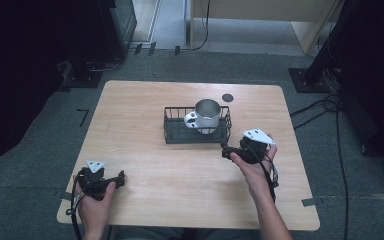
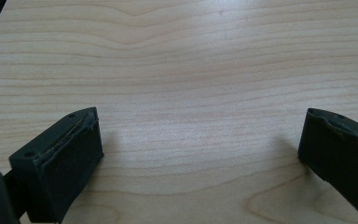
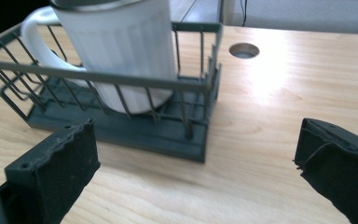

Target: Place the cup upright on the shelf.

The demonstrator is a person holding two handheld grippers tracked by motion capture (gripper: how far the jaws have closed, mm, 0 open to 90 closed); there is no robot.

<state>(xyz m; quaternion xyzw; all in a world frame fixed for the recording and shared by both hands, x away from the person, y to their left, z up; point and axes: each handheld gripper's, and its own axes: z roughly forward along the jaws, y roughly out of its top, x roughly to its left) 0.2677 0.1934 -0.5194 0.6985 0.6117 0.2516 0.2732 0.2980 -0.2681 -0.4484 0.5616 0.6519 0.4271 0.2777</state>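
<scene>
Table (image 1: 180, 180) of pale wood carries, from above, a dark wire rack (image 1: 172, 131) with a white mug (image 1: 207, 117) upright inside, left gripper (image 1: 121, 179) near the front-left corner, right gripper (image 1: 226, 151) just beside the rack; each gripper view shows jaws wide apart, empty.

White mug (image 1: 207, 116) stands upright in dark wire basket (image 1: 172, 131) mid-table

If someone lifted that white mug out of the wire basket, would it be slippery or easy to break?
The white ribbed mug looks glazed ceramic, so probably rigid, breakable and somewhat slick. Its looped handle offers a surer hold. Standing upright in the dark wire basket, it seems unlikely to roll.
</scene>
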